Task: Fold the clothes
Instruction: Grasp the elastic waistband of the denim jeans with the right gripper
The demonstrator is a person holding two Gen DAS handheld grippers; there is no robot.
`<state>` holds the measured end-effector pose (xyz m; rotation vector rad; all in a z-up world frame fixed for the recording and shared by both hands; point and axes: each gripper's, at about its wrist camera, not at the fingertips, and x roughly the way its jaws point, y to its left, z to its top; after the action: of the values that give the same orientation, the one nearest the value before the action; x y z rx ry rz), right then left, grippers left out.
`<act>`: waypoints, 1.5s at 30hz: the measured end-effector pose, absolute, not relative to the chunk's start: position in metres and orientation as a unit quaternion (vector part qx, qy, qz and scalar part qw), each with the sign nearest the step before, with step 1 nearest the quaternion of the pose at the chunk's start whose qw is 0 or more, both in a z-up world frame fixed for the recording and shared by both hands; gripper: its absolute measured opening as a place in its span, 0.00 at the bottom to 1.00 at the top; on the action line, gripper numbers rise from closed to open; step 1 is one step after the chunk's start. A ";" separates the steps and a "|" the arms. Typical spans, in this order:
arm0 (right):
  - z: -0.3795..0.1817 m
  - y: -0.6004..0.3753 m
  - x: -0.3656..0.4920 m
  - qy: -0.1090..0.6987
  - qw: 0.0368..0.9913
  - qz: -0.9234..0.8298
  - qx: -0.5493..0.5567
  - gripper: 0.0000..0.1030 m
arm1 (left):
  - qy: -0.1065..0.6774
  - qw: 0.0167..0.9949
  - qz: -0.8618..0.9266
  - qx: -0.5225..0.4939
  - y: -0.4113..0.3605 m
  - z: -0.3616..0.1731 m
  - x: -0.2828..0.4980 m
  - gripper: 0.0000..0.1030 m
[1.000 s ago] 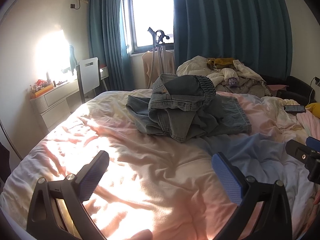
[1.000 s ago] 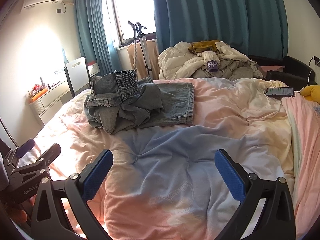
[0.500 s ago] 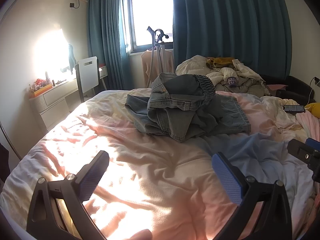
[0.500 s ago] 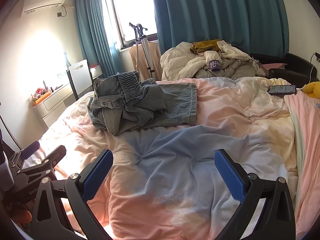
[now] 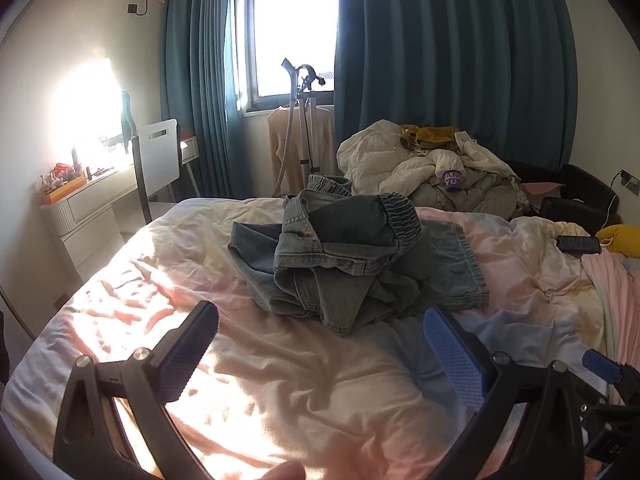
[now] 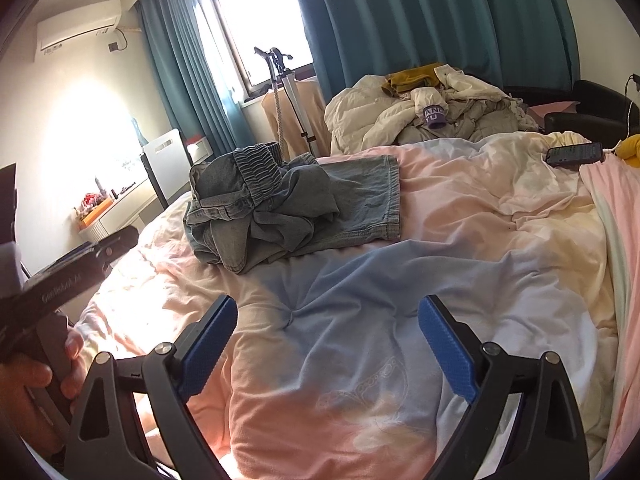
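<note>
A crumpled heap of grey-blue denim jeans (image 5: 352, 248) lies in the middle of the bed, its elastic waistband on top. My left gripper (image 5: 320, 328) hovers open over the pink and cream duvet (image 5: 280, 380), just short of the heap, with nothing between its pads. In the right wrist view the jeans (image 6: 280, 208) lie ahead and to the left. My right gripper (image 6: 328, 312) hangs over the blue patch of duvet (image 6: 480, 220), its jaws closing a little but still wide and empty. A hand (image 6: 24, 376) holds the left gripper's handle at that view's left edge.
A heap of pale bedding and clothes (image 5: 440, 168) lies at the far end of the bed. A phone (image 5: 578, 244) and a yellow item (image 5: 620, 236) rest at the right. A white chair (image 5: 158, 160), a desk and a garment steamer stand (image 5: 304, 120) line the window side.
The left gripper has moved forward and up toward the jeans. The right view has rolled, and its jaws stand slightly narrower. The jeans have not moved.
</note>
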<state>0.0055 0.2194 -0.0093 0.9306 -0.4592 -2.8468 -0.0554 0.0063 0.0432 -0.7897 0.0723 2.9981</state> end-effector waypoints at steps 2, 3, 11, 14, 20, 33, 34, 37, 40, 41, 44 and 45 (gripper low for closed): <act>-0.012 0.223 0.002 -0.165 0.064 -0.935 0.309 0.91 | 0.022 0.019 0.968 -0.250 0.001 0.046 -0.067 1.00; -0.014 0.225 0.000 -0.172 0.068 -0.933 0.310 0.91 | 0.022 0.017 0.968 -0.249 -0.003 0.046 -0.073 1.00; -0.022 0.228 -0.050 -0.216 0.081 -0.915 0.331 0.88 | -0.012 0.015 0.964 -0.264 -0.037 0.027 -0.103 1.00; -0.013 0.221 -0.081 -0.228 0.089 -0.915 0.321 0.88 | -0.020 0.014 0.962 -0.272 -0.047 0.017 -0.113 1.00; 0.008 0.193 -0.164 -0.258 0.122 -0.909 0.303 0.88 | -0.055 0.035 0.950 -0.306 -0.063 -0.011 -0.136 1.00; -0.021 0.153 -0.275 -0.284 0.197 -0.870 0.351 0.80 | -0.145 0.064 0.928 -0.336 -0.091 -0.042 -0.162 1.00; -0.022 0.154 -0.273 -0.284 0.205 -0.869 0.349 0.80 | -0.154 0.066 0.927 -0.336 -0.093 -0.042 -0.162 1.00; -0.025 0.162 -0.265 -0.301 0.230 -0.857 0.348 0.73 | -0.177 0.068 0.921 -0.341 -0.102 -0.043 -0.164 1.00; -0.027 0.167 -0.255 -0.312 0.255 -0.843 0.355 0.65 | -0.188 0.062 0.916 -0.348 -0.107 -0.046 -0.165 1.00; -0.026 0.167 -0.251 -0.311 0.266 -0.840 0.356 0.61 | -0.187 0.062 0.916 -0.349 -0.106 -0.046 -0.165 1.00; -0.020 0.162 -0.239 -0.309 0.316 -0.823 0.357 0.50 | -0.177 0.060 0.919 -0.346 -0.105 -0.044 -0.163 1.00; -0.018 0.161 -0.236 -0.311 0.334 -0.815 0.356 0.50 | -0.174 0.060 0.921 -0.343 -0.104 -0.043 -0.163 1.00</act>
<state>-0.2363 0.1606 -0.0177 0.9290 -0.8119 -2.1281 -0.1628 -0.1043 -0.0426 -1.0386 -0.5272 2.7879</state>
